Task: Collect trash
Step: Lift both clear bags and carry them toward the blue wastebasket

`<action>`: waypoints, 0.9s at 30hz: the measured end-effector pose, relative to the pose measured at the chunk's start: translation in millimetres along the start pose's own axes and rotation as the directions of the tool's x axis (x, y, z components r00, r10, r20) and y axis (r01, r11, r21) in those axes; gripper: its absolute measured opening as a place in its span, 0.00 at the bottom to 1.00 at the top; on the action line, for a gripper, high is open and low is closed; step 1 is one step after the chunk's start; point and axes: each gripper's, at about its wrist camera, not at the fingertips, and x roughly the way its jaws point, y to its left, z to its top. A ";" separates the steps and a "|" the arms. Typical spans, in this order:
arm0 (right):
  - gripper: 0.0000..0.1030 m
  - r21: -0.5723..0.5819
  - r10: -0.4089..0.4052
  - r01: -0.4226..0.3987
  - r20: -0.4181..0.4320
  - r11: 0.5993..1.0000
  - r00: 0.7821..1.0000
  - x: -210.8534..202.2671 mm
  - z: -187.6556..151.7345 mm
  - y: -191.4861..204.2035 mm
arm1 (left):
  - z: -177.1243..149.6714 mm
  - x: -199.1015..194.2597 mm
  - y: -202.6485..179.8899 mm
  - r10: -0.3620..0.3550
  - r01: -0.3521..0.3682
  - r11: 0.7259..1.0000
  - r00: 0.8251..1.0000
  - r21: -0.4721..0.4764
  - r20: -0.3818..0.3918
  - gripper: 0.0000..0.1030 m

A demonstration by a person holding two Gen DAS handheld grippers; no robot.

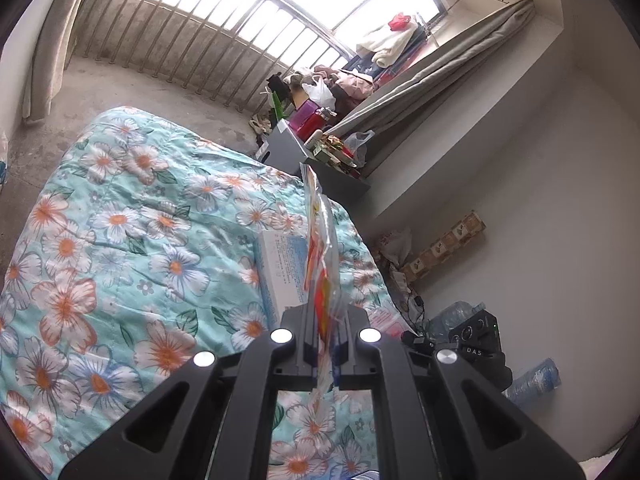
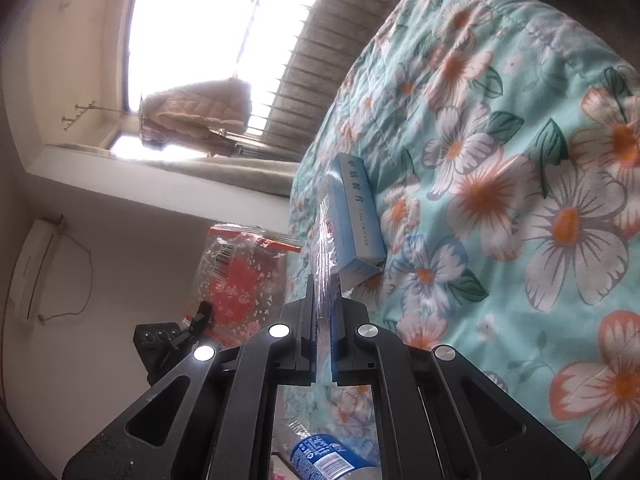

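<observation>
Left gripper pinched an orange snack wrapper, right gripper a clear wrapper. Flimsy film, could've slipped onto the floral quilt near that blue box.

You're facing a bed under a floral turquoise quilt, with bare concrete floor beyond it. At the far end a barred window floods the room with daylight (blown out white), curtains hang beside it, and plain white walls rise on the right.
</observation>
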 end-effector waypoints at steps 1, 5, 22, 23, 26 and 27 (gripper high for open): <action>0.03 0.001 0.007 -0.007 0.010 1.000 1.000 -4.4 0.1 0.9 | 0.9 0.6 -4.6 -0.005 0.005 1.000 1.000 0.011 -0.001 0.04; 0.03 -0.009 0.026 -0.025 0.046 1.000 0.999 -23.8 -1.1 1.7 | 2.4 1.3 -23.7 -0.025 0.025 0.998 1.000 0.052 -0.006 0.04; 0.03 0.016 0.086 -0.095 0.280 0.995 0.956 -123.2 -6.2 -29.8 | 1.2 48.7 -133.7 -0.140 0.168 0.950 0.983 0.264 -0.123 0.04; 0.03 0.019 0.086 -0.096 0.297 0.995 0.951 -130.2 -7.2 -32.7 | 0.3 55.0 -141.1 -0.147 0.179 0.944 0.980 0.275 -0.135 0.04; 0.03 0.028 0.087 -0.104 0.347 0.994 0.934 -151.4 -8.8 -41.5 | -4.3 73.2 -166.3 -0.162 0.211 0.925 0.971 0.315 -0.174 0.04; 0.03 0.031 0.087 -0.106 0.365 0.994 0.927 -158.9 -9.8 -44.8 | -6.4 79.3 -174.8 -0.166 0.221 0.918 0.968 0.329 -0.187 0.04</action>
